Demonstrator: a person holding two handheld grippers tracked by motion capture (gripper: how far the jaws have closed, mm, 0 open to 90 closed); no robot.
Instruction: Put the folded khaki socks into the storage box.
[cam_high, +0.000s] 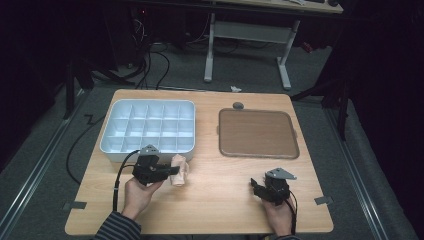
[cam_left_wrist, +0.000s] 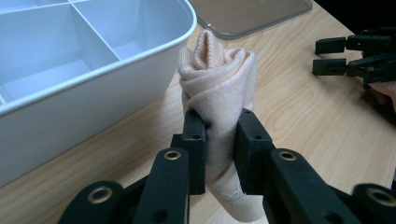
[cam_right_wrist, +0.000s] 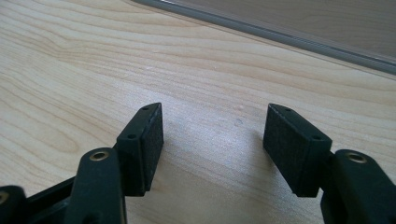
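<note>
The left gripper (cam_left_wrist: 219, 140) is clamped on a rolled peach cloth (cam_left_wrist: 222, 84), its pads pinching the roll at mid-height — the cloth stands just beside the near right corner of the white compartment tray (cam_high: 115, 150), toward the table's (cam_high: 210, 200) near-left part. The right gripper (cam_right_wrist: 212, 140) rests near the table's near right corner, jaws wide with nothing between them — the brown lid (cam_high: 257, 132) lies beyond it.

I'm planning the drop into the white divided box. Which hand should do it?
Left. Its claw is shut on the rolled cloth right beside the box. The right claw is open, holding nothing, far off.
</note>
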